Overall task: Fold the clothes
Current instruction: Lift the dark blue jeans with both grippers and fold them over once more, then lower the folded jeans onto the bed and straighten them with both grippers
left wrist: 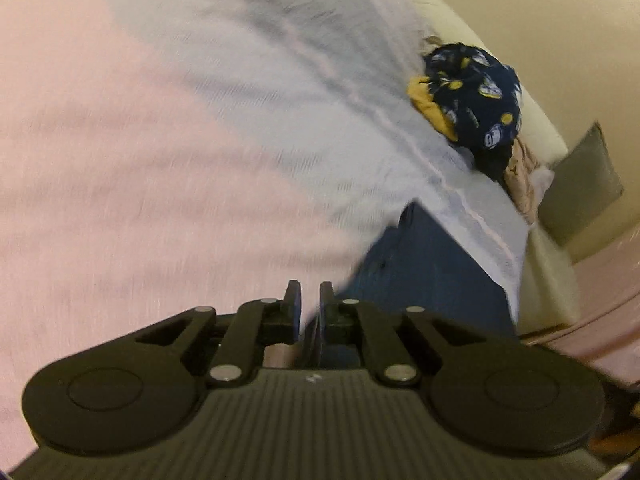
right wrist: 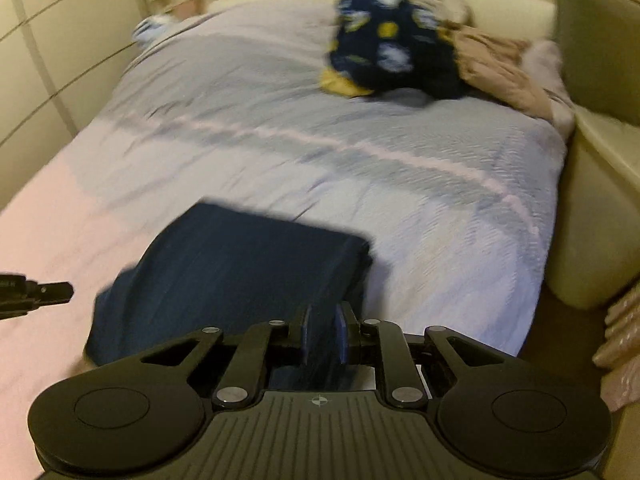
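The bed, spread with a pale lilac cover, fills most of the room I can see. At its far end lies a heap of unfolded clothes: a navy printed piece on top, something mustard and something tan beneath it. Near the front edge sits the dark blue garment, already doubled over into a thick block. The right gripper has its fingers clamped on the near fold of that cloth. The left gripper is beside the garment's corner with its fingers nearly together; the blur makes it hard to be sure, but a thin dark edge seems caught between them. I judge this is a late fold on the blue piece. Next it wants laying flat and square, then release, then a reach for the heap.
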`<act>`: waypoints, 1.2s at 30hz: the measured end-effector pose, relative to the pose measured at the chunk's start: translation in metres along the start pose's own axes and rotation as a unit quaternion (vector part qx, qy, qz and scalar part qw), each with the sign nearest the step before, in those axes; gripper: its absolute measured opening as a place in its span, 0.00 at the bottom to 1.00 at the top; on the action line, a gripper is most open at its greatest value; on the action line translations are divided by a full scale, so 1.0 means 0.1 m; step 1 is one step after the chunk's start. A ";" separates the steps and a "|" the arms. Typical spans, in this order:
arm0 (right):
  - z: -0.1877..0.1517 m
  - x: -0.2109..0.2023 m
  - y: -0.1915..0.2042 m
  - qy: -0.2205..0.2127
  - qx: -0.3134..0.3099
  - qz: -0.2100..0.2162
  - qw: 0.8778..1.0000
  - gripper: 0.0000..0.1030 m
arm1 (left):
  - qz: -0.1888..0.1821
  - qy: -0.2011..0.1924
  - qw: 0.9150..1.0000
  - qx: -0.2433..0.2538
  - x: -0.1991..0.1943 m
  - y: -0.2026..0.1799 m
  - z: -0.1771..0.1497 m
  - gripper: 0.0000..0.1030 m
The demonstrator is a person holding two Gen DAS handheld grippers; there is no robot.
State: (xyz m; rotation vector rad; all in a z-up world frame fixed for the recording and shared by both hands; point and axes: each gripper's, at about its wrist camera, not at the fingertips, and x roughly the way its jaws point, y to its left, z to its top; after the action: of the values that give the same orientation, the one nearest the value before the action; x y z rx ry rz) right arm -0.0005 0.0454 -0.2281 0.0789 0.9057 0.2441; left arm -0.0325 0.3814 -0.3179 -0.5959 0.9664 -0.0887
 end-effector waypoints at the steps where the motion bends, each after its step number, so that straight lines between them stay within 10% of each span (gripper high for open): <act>1: -0.09 0.00 0.05 0.004 -0.009 0.000 1.000 0.16 | -0.009 0.005 1.000 -0.028 0.00 0.08 -0.07 0.15; 9: -0.31 0.13 0.13 0.006 -0.014 -0.013 1.000 0.16 | -0.085 0.026 0.982 -0.165 0.35 0.45 -0.35 0.28; 12: -0.36 0.27 0.15 0.027 -0.030 -0.027 0.999 0.16 | -0.103 0.002 0.982 -0.159 0.38 0.46 -0.33 0.07; 21: -0.49 0.67 0.12 0.090 -0.023 -0.044 0.995 0.16 | -0.074 -0.012 0.961 -0.268 0.49 0.66 -0.54 0.09; 24: -0.40 0.54 0.01 0.091 0.000 -0.030 0.995 0.17 | -0.038 -0.015 0.991 -0.131 0.31 0.27 -0.25 0.09; 28: -0.20 0.27 -0.13 0.056 0.051 -0.011 0.997 0.17 | -0.027 -0.051 0.998 0.017 0.08 -0.17 0.04 0.09; 32: 0.10 0.27 -0.17 -0.006 0.071 -0.018 0.997 0.16 | -0.070 -0.022 0.996 0.049 0.35 -0.45 0.26 0.11; 36: 0.25 0.52 -0.59 0.000 0.218 0.025 0.976 0.17 | -0.095 0.009 0.995 0.014 0.75 -0.51 0.47 0.24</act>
State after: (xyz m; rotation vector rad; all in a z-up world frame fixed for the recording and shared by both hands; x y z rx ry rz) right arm 0.0604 0.0017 -0.2624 0.5081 0.9450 0.0875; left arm 0.0581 0.3341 -0.3280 -0.6620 0.9218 -0.2773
